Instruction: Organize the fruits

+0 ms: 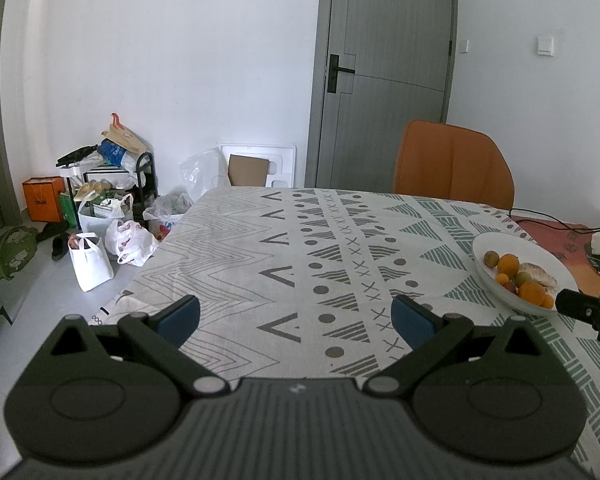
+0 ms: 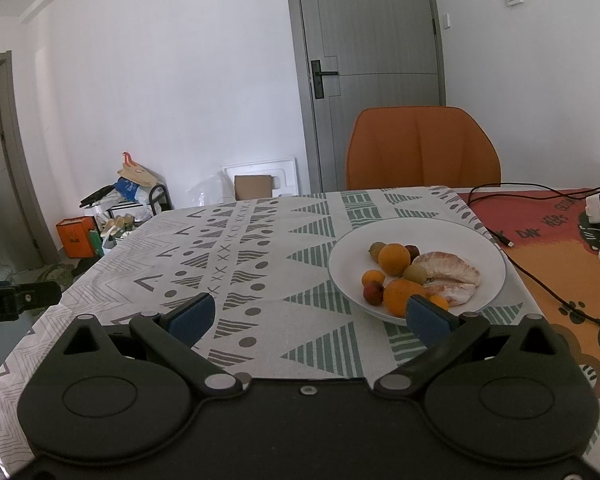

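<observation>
Right gripper (image 2: 308, 316) nearest the lens, blue pads spread wide, nothing between them, hovering over the patterned tablecloth (image 2: 260, 248). Its right pad overlaps the near rim of the white plate (image 2: 480, 236) in this view; contact cannot be judged. Left gripper (image 1: 296, 320) likewise spread wide and empty, above bare cloth, with the plate (image 1: 500, 240) well off to its right; the tip of the other gripper shows just beside that plate's near edge. Plate sits on the table's right half, where the grey-white cloth meets an orange-red cloth (image 2: 548, 248). On the plate: two larger oranges (image 2: 395, 258), one toward the back and one at the front rim; smaller orange fruits; a reddish fruit (image 2: 373, 293) at front left; greenish-brown fruits near the middle. Two peeled pomelo segments (image 2: 452, 270) lie on the plate's right side, long axes running roughly left to right, curved backs away from the camera. Black cables (image 2: 540, 280) trail over the orange cloth. Beyond, an orange chair (image 2: 422, 148) at the far table edge, then a grey door (image 2: 368, 60).
</observation>
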